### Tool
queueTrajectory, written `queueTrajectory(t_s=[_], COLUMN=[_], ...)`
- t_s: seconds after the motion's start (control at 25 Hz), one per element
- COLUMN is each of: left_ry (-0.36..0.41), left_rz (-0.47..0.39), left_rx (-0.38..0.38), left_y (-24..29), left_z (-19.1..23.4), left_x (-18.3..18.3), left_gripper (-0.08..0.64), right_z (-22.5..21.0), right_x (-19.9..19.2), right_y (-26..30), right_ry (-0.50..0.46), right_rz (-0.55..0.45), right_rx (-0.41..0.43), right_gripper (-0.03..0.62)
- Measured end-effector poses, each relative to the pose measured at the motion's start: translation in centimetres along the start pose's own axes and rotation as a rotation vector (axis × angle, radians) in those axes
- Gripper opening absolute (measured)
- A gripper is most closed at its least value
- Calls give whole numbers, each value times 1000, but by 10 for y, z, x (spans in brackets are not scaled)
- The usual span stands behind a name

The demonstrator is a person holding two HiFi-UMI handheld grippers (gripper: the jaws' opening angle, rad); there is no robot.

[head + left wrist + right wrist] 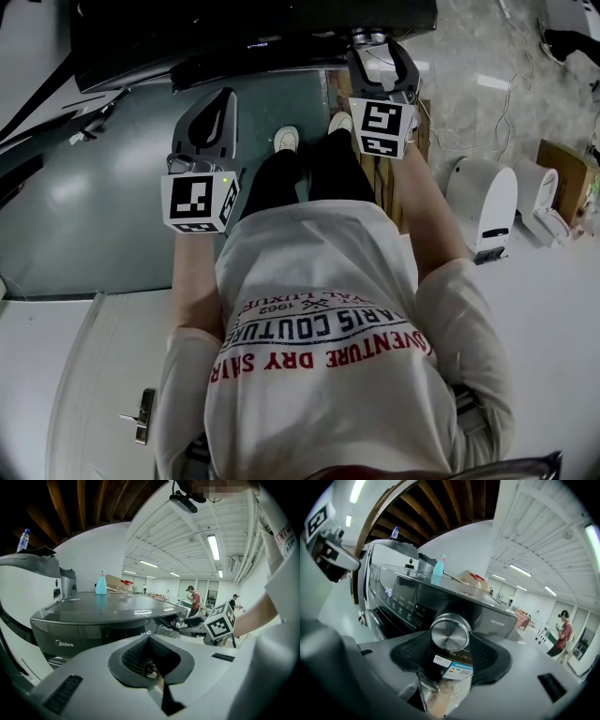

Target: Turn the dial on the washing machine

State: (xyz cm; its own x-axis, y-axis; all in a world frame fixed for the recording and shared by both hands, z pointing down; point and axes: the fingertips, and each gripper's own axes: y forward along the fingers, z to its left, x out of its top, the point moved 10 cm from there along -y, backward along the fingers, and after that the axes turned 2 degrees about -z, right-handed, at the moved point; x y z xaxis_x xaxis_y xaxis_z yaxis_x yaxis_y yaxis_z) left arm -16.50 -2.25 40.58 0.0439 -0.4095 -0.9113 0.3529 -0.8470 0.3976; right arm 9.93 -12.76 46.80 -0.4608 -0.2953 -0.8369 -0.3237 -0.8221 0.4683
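**Dial Held Between the Jaws**

Holds the round brushed-metal dial (pixel 449 631) squarely in the wide-spread jaws of the grey right gripper (pixel 451 644), toward the right end of the dark grey washing machine's (pixel 405 603) control panel. Faces the dial head-on, axis in line with the jaws; likely needs only a wrist roll. Keeps the grey left gripper (pixel 149 654) closed, empty, well apart leftward.

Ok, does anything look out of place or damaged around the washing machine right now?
Nothing stands out. The washing machine looks intact, the blue bottle on its top stands upright with no spill around it, and the dial sits squarely between the pads of the right gripper.
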Motion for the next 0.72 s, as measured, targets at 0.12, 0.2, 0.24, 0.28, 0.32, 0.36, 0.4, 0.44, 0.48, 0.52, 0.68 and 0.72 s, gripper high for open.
queueTrajectory(t_s=[0.12, 0.2, 0.24, 0.28, 0.32, 0.36, 0.4, 0.44, 0.48, 0.52, 0.68, 0.72], left_ry=[-5, -5, -4, -3, -3, -2, -2, -2, -2, -1, -5, -4], left_rz=[-2, -3, -5, -6, -8, -10, -11, -13, -15, -17, -30, -35], left_rx=[4, 6, 6, 7, 7, 6, 6, 6, 7, 7, 7, 6], left_y=[0, 0, 0, 1, 1, 1, 2, 2, 2, 2, 1, 1], left_z=[-1, -1, -2, -2, -2, -2, -3, -3, -3, -3, -4, -4], left_x=[0, 1, 2, 2, 3, 4, 4, 5, 5, 6, 8, 8], left_gripper=[16, 16, 15, 15, 16, 16, 15, 16, 15, 16, 16, 16], right_z=[-10, -14, -15, -15, -15, -16, -16, -16, -14, -11, 1, 4], right_x=[-4, -6, -7, -7, -8, -8, -9, -9, -8, -6, 0, -1], right_y=[0, 0, 0, 0, 0, 0, 0, 0, 1, 1, -5, -6], right_ry=[152, 210, 220, 223, 225, 228, 227, 218, 196, 166, 21, -24], right_rz=[-2, -4, -6, -9, -13, -16, -18, -18, -14, -6, -15, -22], right_rx=[51, 75, 81, 84, 87, 90, 92, 90, 82, 67, 4, -7], right_gripper=[276, 276, 276, 276, 276, 276, 276, 276, 278, 278, 296, 296])
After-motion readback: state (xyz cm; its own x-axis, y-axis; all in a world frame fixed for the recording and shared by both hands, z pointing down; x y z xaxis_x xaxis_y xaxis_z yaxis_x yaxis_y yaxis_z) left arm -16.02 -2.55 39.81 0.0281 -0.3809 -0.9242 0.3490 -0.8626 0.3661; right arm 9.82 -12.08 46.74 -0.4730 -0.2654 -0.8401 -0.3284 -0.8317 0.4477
